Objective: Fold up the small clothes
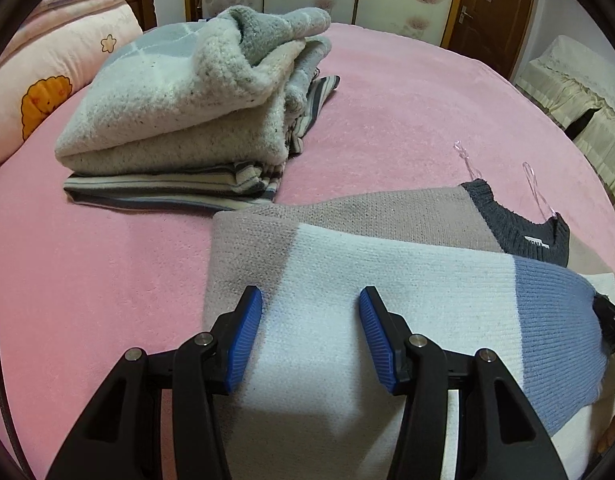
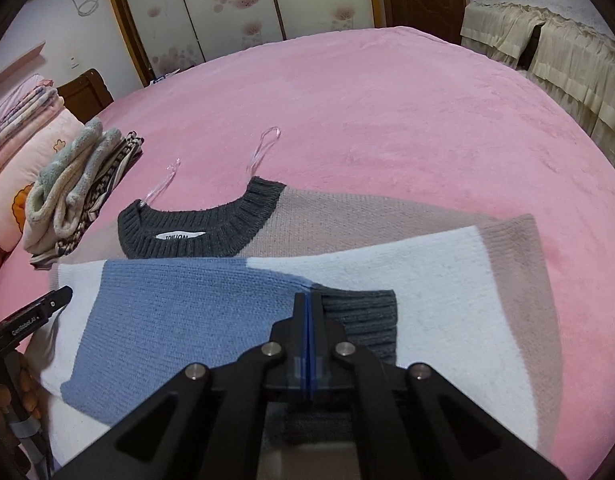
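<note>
A bedroom with flower-printed wardrobe doors (image 2: 227,4) and a brown door (image 1: 495,8) lies behind a bed under a pink blanket (image 2: 387,120). On the blanket lies a colour-block knit sweater (image 2: 447,280), its dark ribbed collar (image 2: 211,228) toward the wardrobe, one blue sleeve (image 2: 179,320) folded across the white body. The right claw (image 2: 308,300) is closed tight, blue pads together, at the seam where the blue sleeve meets its grey cuff (image 2: 363,320); whether it pinches the knit cannot be told. The left claw (image 1: 310,304) hangs wide open just above the white panel, holding nothing. Both point forward across the bed. A stack of folded clothes (image 1: 179,120) sits near the pillow (image 1: 55,84).
</note>
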A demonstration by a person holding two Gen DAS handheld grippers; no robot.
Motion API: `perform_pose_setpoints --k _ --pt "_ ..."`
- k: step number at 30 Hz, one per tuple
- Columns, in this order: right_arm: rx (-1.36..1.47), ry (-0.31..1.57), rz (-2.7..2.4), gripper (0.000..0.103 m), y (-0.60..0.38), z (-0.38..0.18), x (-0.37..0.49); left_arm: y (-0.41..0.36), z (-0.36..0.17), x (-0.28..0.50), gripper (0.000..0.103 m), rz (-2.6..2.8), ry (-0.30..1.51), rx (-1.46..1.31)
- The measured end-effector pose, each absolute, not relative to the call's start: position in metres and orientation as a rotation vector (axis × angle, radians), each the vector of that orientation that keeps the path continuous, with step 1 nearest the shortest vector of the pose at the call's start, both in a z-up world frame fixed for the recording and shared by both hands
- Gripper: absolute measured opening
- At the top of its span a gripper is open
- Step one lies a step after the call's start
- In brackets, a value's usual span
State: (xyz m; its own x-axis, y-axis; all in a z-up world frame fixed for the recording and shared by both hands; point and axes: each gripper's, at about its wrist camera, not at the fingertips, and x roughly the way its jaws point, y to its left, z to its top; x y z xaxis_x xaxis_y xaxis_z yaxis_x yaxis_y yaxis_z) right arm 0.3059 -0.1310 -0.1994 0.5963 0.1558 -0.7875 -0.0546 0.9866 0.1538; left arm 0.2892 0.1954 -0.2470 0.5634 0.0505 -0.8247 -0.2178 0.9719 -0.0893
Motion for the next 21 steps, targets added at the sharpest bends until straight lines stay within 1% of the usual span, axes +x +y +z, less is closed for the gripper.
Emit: perform_pose_setpoints --k 4,7,8,9,11,12,14,16,18,21 --pt "0.143 0.911 0.100 0.000 -0.148 -0.180 0.286 0.193 -0.229 0.281 0.050 0.168 0.973 -0.180" --pt "0.159 0.895 0.101 0.000 -0.161 -0.161 0.268 0.190 -0.202 0.262 0.051 0.145 0.932 -0.174" --pt "0.162 0.883 0.100 0.000 -0.166 -0.152 0.259 0.188 -0.194 0.253 0.058 0.144 0.920 -0.163" --pt "0.164 0.871 0.100 0.000 -0.170 -0.144 0.251 0.186 -0.181 0.242 0.070 0.146 0.902 -0.150" --pt "0.164 0.839 0.094 0.000 -0.177 -0.124 0.232 0.184 -0.161 0.224 0.081 0.155 0.868 -0.136" --pt "0.165 0.822 0.092 0.000 -0.182 -0.112 0.219 0.183 -0.150 0.213 0.083 0.150 0.845 -0.130" --pt "0.174 0.800 0.095 0.003 -0.189 -0.094 0.201 0.178 -0.125 0.191 0.085 0.129 0.808 -0.114" --pt "0.174 0.784 0.097 0.003 -0.194 -0.076 0.181 0.176 -0.107 0.174 0.086 0.126 0.783 -0.100" --pt "0.164 0.769 0.099 0.003 -0.196 -0.063 0.167 0.170 -0.088 0.153 0.094 0.123 0.757 -0.077" --pt "0.138 0.732 0.119 0.003 -0.192 -0.041 0.138 0.158 -0.064 0.120 0.100 0.128 0.716 -0.042"
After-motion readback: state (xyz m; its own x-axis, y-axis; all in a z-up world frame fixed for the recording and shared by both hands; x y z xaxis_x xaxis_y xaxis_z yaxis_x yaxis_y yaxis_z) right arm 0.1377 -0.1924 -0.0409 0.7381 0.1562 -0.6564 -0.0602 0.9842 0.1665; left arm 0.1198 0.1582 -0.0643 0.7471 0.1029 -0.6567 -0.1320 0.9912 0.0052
